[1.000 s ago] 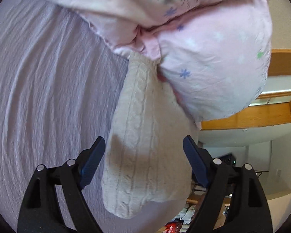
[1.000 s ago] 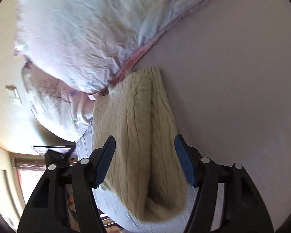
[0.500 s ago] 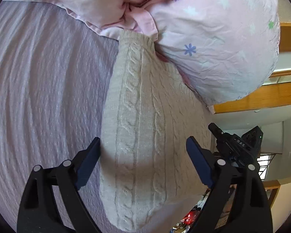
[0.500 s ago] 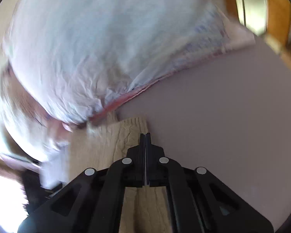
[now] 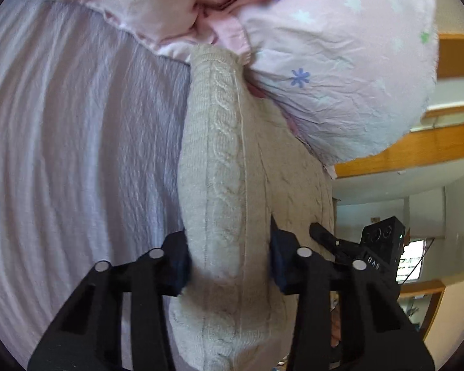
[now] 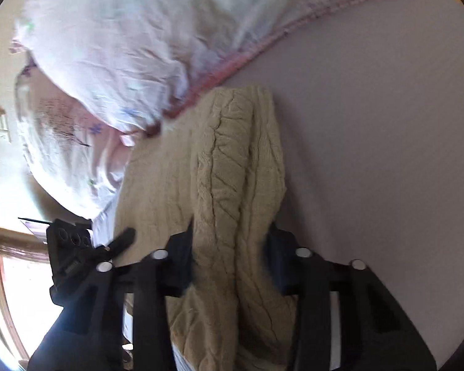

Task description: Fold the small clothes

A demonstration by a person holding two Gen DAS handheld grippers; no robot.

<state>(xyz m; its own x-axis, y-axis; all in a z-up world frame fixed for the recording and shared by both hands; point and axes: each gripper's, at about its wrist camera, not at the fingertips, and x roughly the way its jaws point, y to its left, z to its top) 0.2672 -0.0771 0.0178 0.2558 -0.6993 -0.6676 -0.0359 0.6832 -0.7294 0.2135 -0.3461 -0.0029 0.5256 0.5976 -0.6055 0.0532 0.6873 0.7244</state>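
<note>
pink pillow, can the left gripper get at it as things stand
Probably not right away. The left gripper has its jaws pressed on the cable-knit sweater, which fills the gap between them. The pink pillow lies just beyond, resting on the sweater's far end, so it must let go first.

I am seeing open room on the bare lilac ribbed bedsheet [image 5: 77, 154], which is lying flat along the outer side of the left gripper [image 5: 229, 266]. The big pink star-printed pillow [image 5: 340, 71] is blocking the way ahead, pressing against the far end of the cream cable-knit garment [image 5: 229, 167]. That garment is filling the gap between both grippers' fingers. Beside the right gripper [image 6: 229, 262], plain sheet [image 6: 371, 123] is offering passage; the pillow's pink-piped edge [image 6: 238, 61] is closing off the far side.
</note>
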